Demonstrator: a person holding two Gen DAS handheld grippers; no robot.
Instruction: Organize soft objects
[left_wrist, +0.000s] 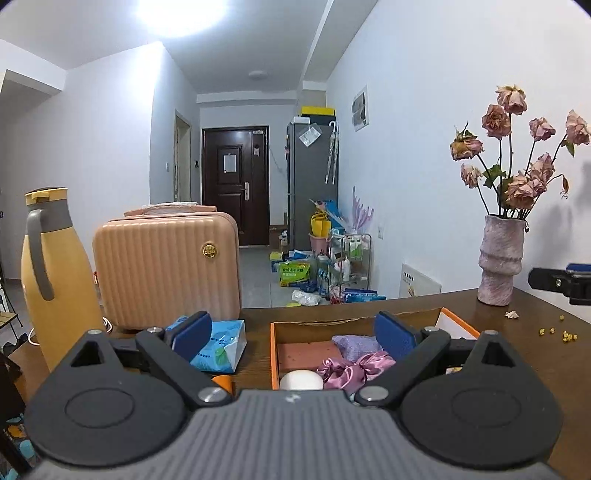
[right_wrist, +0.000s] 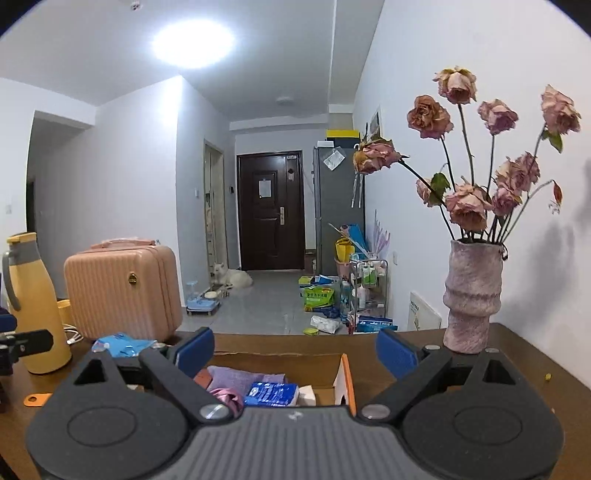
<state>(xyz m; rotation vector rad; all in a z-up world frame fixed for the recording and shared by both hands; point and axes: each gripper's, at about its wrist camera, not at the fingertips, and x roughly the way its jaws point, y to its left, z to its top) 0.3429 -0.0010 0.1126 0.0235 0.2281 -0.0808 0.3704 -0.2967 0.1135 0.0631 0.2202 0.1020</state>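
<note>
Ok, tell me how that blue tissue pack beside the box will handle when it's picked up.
The blue tissue pack looks like a soft plastic wrap, so it will probably squash and sag between the pads. Its film looks glossy, so possibly slippery. It lies flat on the table, so rolling seems unlikely.

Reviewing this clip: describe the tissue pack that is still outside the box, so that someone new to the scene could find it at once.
Start at the pink ribbed suitcase standing on the brown table. Just in front of it, left of the orange-edged cardboard box, lies the blue tissue pack. Unlike the smaller dark blue pack in the box, it lies on the bare tabletop, light blue with green marks.
</note>
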